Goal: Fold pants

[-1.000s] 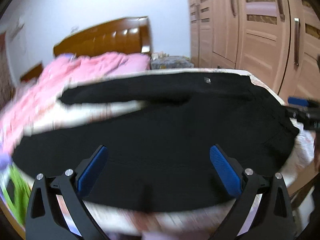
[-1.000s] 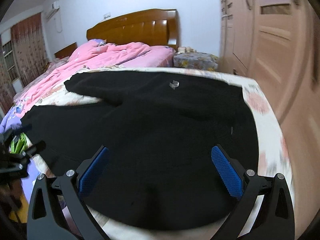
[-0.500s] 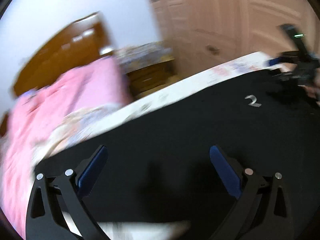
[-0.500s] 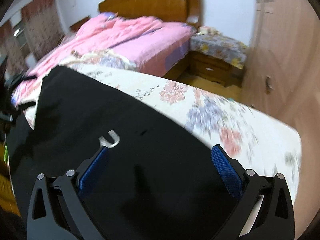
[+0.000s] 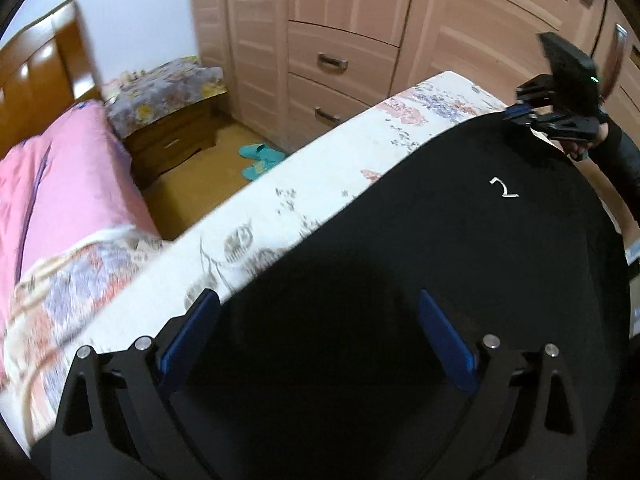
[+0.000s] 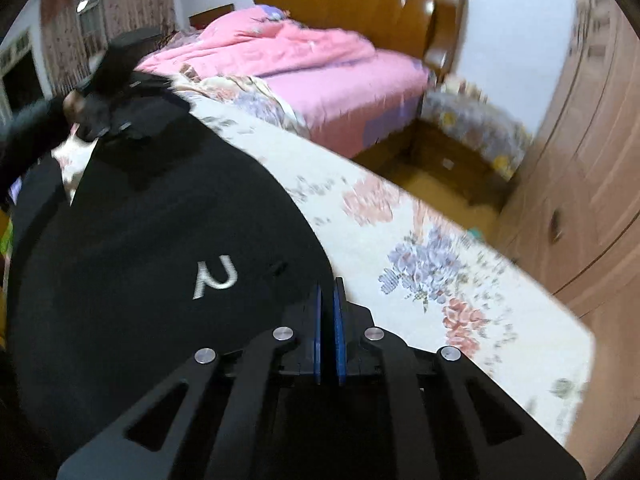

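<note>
Pants (image 5: pixel 420 280), black with a small white logo (image 5: pixel 503 188), lie spread flat on a floral sheet (image 5: pixel 304 192) over a raised surface at the foot of the room, their long edge running beside the bare strip of sheet. In the left wrist view, going left to right: a wooden headboard (image 5: pixel 36 80) and a pink quilt (image 5: pixel 52 200) fill the left side, then a nightstand (image 5: pixel 168 136) with a flowered cover, a pair of teal slippers (image 5: pixel 260 160) on the floor, and a wardrobe (image 5: pixel 360 32) with drawers. The left gripper (image 5: pixel 320 332) hangs low over the pants near their edge, its blue pads (image 5: pixel 188 332) spread wide, the left one at the border of cloth and sheet, the right one over black cloth; nothing is pinched between them. Far right in that view, the right gripper (image 5: pixel 520 114) sits at the far corner of the pants, held by a hand in a dark sleeve (image 5: pixel 616 152).

In the right wrist view, left to right: the other gripper and its hand show blurred at the far end of the pants (image 6: pixel 160 260), then the white logo (image 6: pixel 216 276), then the right gripper (image 6: pixel 328 300) at the garment's edge. Its jaws have just been closing and now stand pressed almost together, with the black cloth edge running in between the pads (image 6: pixel 317 320). Beyond lie the floral sheet (image 6: pixel 440 272), the pink quilt (image 6: pixel 300 64), the headboard (image 6: pixel 360 4) and the wardrobe (image 6: pixel 592 160) at far right
</note>
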Action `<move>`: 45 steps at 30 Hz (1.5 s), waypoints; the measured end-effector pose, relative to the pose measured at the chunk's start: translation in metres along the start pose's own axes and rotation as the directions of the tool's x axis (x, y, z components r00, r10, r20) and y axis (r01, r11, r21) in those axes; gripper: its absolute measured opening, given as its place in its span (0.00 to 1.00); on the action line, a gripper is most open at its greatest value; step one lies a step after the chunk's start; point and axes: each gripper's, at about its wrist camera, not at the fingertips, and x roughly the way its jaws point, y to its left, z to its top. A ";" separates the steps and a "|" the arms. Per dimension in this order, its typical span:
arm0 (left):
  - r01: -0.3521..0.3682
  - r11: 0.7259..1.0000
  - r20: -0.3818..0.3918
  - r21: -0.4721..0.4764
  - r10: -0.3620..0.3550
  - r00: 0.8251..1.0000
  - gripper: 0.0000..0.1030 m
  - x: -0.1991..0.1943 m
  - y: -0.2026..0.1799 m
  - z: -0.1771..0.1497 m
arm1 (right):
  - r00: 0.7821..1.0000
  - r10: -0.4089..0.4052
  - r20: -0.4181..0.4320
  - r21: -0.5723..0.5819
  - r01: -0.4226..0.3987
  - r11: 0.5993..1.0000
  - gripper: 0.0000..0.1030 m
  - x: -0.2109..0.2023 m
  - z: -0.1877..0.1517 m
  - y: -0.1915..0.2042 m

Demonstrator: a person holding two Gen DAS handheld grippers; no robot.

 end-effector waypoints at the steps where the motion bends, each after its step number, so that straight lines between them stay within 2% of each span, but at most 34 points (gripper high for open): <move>1: 0.020 1.000 0.002 0.009 -0.020 1.000 0.94 -0.001 0.003 0.002 | 1.000 -0.013 0.017 -0.003 0.013 1.000 0.10 -0.008 -0.002 0.006; 5: 0.136 0.989 -0.045 0.054 -0.134 0.990 0.94 0.004 0.015 0.012 | 0.993 -0.064 0.095 -0.005 0.065 0.998 0.10 -0.045 -0.008 0.032; 8: 0.258 0.965 -0.085 0.051 -0.253 0.964 0.90 0.012 0.021 0.017 | 0.984 -0.083 0.155 0.002 0.083 0.997 0.10 -0.066 -0.011 0.052; 9: 0.272 0.961 -0.091 0.048 -0.267 0.959 0.86 0.015 0.021 0.017 | 0.983 -0.082 0.162 0.009 0.082 0.997 0.10 -0.067 -0.010 0.054; 10: 0.286 0.958 -0.103 0.038 -0.281 0.954 0.81 0.018 0.023 0.017 | 0.981 -0.082 0.173 0.023 0.079 0.997 0.10 -0.072 -0.012 0.057; 12: 0.312 0.950 -0.117 0.013 -0.309 0.944 0.56 0.021 0.024 0.012 | 0.981 -0.087 0.174 0.037 0.082 0.996 0.09 -0.075 -0.016 0.062; 13: 0.321 0.947 -0.110 -0.002 -0.319 0.941 0.34 0.019 0.023 0.008 | 0.982 -0.092 0.167 0.042 0.087 0.995 0.09 -0.072 -0.015 0.064; 14: 0.301 0.954 -0.095 0.002 -0.300 0.949 0.23 0.013 0.018 0.005 | 0.982 -0.103 0.159 0.049 0.096 0.994 0.09 -0.071 -0.016 0.066; 16: 0.226 0.974 -0.062 0.036 -0.223 0.973 0.16 -0.002 0.005 0.000 | 0.980 -0.125 0.153 0.059 0.117 0.991 0.09 -0.069 -0.015 0.067; 19: 0.045 0.994 0.017 0.095 -0.047 0.999 0.15 -0.047 -0.032 -0.009 | 0.973 -0.156 0.171 0.093 0.142 0.986 0.09 -0.082 -0.016 0.070; 20: -0.048 0.991 0.061 0.127 0.040 0.997 0.15 -0.071 -0.054 -0.015 | 0.970 -0.161 0.184 0.101 0.144 0.984 0.09 -0.089 -0.018 0.074; 22: -0.164 0.974 0.123 0.157 0.146 0.982 0.15 -0.107 -0.090 -0.027 | 0.962 -0.164 0.217 0.115 0.142 0.983 0.10 -0.111 -0.026 0.090; 23: -0.202 0.965 0.145 0.167 0.178 0.973 0.14 -0.120 -0.105 -0.034 | 0.959 -0.163 0.233 0.116 0.140 0.983 0.10 -0.124 -0.033 0.101; 25: -0.299 0.935 0.194 0.189 0.263 0.945 0.14 -0.153 -0.154 -0.060 | 0.953 -0.157 0.260 0.125 0.128 0.984 0.10 -0.144 -0.048 0.119; 26: -0.321 0.928 0.207 0.190 0.281 0.937 0.14 -0.162 -0.170 -0.068 | 0.951 -0.148 0.270 0.132 0.116 0.984 0.10 -0.152 -0.056 0.126; 27: -0.360 0.913 0.227 0.193 0.316 0.921 0.14 -0.175 -0.198 -0.088 | 0.951 -0.141 0.276 0.136 0.107 0.985 0.10 -0.156 -0.063 0.132; 29: -0.383 0.905 0.243 0.183 0.336 0.910 0.13 -0.187 -0.235 -0.116 | 0.949 -0.137 0.284 0.152 0.096 0.984 0.10 -0.168 -0.086 0.149; 32: -0.399 0.903 0.224 0.160 0.360 0.906 0.13 -0.186 -0.286 -0.160 | 0.952 -0.100 0.289 0.205 0.041 0.978 0.10 -0.175 -0.125 0.172; 34: -0.389 0.913 0.163 0.127 0.367 0.916 0.13 -0.162 -0.313 -0.194 | 0.963 -0.101 0.248 0.220 0.046 0.974 0.10 -0.164 -0.146 0.186; 36: -0.367 0.929 0.122 0.058 0.358 0.926 0.14 -0.141 -0.317 -0.214 | 0.985 -0.069 0.155 0.255 0.028 0.966 0.14 -0.139 -0.164 0.191; 37: -0.353 0.935 0.095 0.018 0.350 0.932 0.18 -0.130 -0.316 -0.222 | 0.990 -0.052 0.131 0.273 0.014 0.962 0.17 -0.133 -0.170 0.192; 39: -0.316 0.946 0.100 -0.073 0.323 0.941 0.23 -0.128 -0.307 -0.236 | 0.991 -0.066 0.116 0.331 0.024 0.943 0.39 -0.135 -0.181 0.196; 40: -0.281 0.950 0.124 -0.134 0.297 0.947 0.33 -0.131 -0.304 -0.240 | 0.989 -0.083 0.124 0.355 0.034 0.934 0.60 -0.143 -0.185 0.197; 41: -0.246 0.950 0.153 -0.195 0.277 0.949 0.50 -0.136 -0.301 -0.243 | 0.984 -0.094 0.154 0.373 0.030 0.927 0.81 -0.153 -0.190 0.201; 42: -0.206 0.943 0.192 -0.261 0.260 0.946 0.62 -0.146 -0.301 -0.246 | 0.976 -0.097 0.193 0.384 0.016 0.923 0.85 -0.164 -0.195 0.204; 43: -0.166 0.932 0.238 -0.322 0.250 0.938 0.84 -0.157 -0.304 -0.248 | 0.964 -0.090 0.249 0.401 -0.018 0.916 0.85 -0.178 -0.203 0.204; 44: -0.124 0.916 0.305 -0.382 0.252 0.919 0.99 -0.171 -0.310 -0.254 | 0.960 -0.080 0.268 0.418 -0.041 0.908 0.85 -0.184 -0.208 0.204; 45: -0.094 0.900 0.349 -0.425 0.259 0.901 0.98 -0.180 -0.317 -0.259 | 0.959 -0.064 0.276 0.448 -0.070 0.891 0.85 -0.187 -0.215 0.202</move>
